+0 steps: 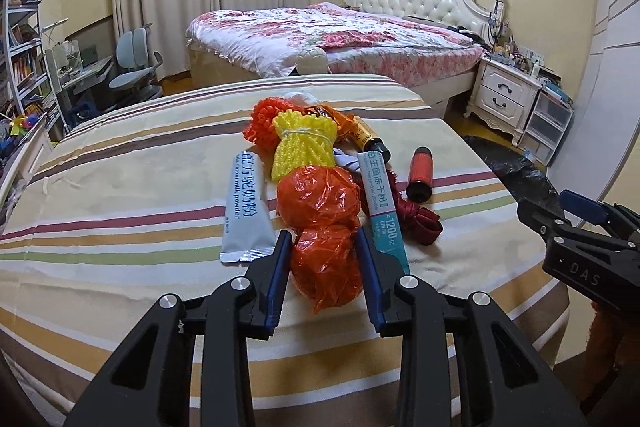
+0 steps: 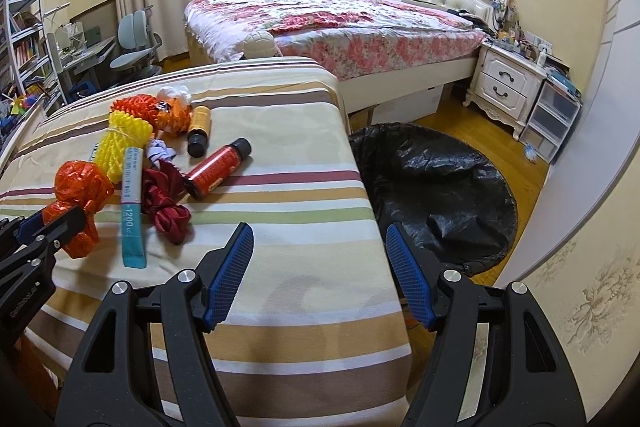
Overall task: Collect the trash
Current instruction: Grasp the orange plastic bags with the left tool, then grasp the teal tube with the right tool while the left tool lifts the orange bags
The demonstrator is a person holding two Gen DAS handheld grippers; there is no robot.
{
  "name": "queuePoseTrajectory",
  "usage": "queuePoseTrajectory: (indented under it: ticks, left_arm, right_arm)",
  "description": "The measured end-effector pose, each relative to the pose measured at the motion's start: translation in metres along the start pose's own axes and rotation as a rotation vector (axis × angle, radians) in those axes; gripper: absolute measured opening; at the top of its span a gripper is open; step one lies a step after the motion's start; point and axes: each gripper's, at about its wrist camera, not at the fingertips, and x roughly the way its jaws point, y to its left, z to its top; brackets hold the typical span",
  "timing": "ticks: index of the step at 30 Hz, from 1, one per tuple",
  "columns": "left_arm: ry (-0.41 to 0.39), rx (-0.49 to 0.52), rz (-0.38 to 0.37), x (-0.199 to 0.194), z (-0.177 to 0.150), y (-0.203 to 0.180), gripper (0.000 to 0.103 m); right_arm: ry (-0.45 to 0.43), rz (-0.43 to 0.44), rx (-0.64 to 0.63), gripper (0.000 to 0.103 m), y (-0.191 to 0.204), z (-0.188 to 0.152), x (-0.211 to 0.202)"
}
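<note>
Item: orange plastic bag (image 1: 324,247), crumpled, clamped in my left gripper (image 1: 324,247) at the near end of the trash pile on the striped table (image 1: 120,187).

My left jaws press the bag's lower bulge from both sides; I judge it is gripped low so the whole wad lifts clear of its neighbours. Just beside it lie a white milk-powder sachet (image 1: 246,203) to one side and a teal powder sachet (image 1: 382,203) to the other, then yellow foam netting (image 1: 302,147), orange netting (image 1: 260,123), a red ribbon (image 1: 420,223), a red bottle (image 1: 419,175) and a yellow bottle (image 1: 366,137). My right gripper (image 2: 320,267) hovers over the table's edge, jaws apart, nothing between them. Container: black-lined bin (image 2: 440,187) on the floor just beside the table; I cannot make out any contents in the dark liner.
</note>
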Motion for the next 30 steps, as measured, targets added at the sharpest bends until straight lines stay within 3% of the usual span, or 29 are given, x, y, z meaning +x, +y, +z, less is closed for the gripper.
queuePoseTrajectory:
  ticks: [9,14,22,27,30]
  left_arm:
    - [-0.047,-0.075,0.14,-0.024,-0.007,0.057,0.034]
    - [-0.062,-0.129,0.223,-0.031,-0.012,0.093,0.034]
    - [-0.061,-0.204,0.295,-0.038,-0.026,0.142,0.034]
    - [-0.059,-0.233,0.297,-0.038,-0.03,0.155,0.034]
    - [-0.06,-0.242,0.291,-0.038,-0.032,0.159,0.034]
  right_arm:
    - [-0.015,0.079,-0.081,0.067,0.045,0.008,-0.006]
    - [-0.005,0.148,-0.14,0.059,0.08,0.012,-0.004]
    - [0.086,0.243,-0.194,0.036,0.12,0.005,0.01]
    - [0.118,0.225,-0.206,0.029,0.127,0.001,0.02]
    - [0.139,0.236,-0.198,0.018,0.129,0.0,0.025]
